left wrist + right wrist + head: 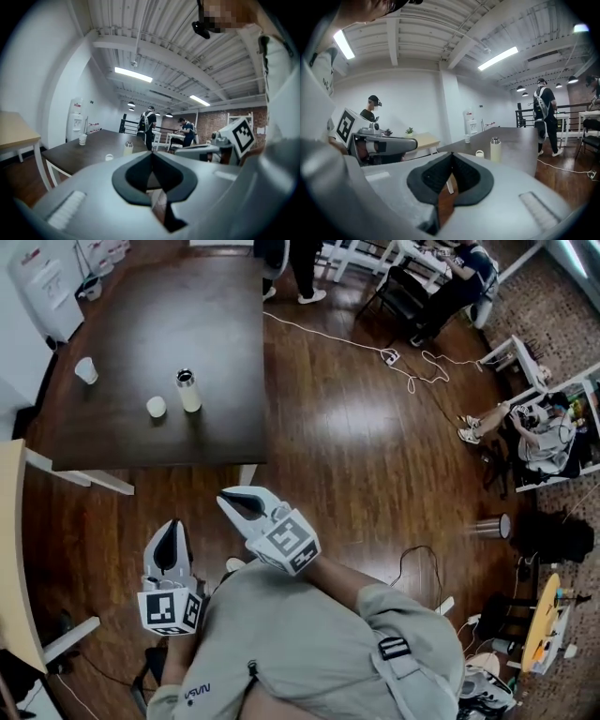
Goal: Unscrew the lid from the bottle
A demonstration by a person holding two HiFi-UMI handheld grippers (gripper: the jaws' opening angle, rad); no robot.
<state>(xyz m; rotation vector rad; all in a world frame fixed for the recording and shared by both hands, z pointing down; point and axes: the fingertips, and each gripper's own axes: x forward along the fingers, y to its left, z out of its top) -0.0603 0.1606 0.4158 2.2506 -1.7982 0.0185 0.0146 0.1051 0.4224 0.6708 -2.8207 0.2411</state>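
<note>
A cream bottle with a metal lid (188,390) stands upright on the dark brown table (206,324), far ahead of both grippers. It also shows as the bottle (128,148) in the left gripper view and the bottle (495,149) in the right gripper view. A small white cup (156,407) sits just left of it. My left gripper (174,524) and right gripper (225,495) hover over the wood floor short of the table's near edge. Both are shut with nothing between the jaws. The left gripper (151,154) and right gripper (451,155) point toward the table.
A paper cup (86,370) stands farther left on the table. A light wooden table (13,549) lies at my left. A white cable (375,352) runs across the floor at the right. A person (300,268) stands beyond the table and another person (459,282) sits behind.
</note>
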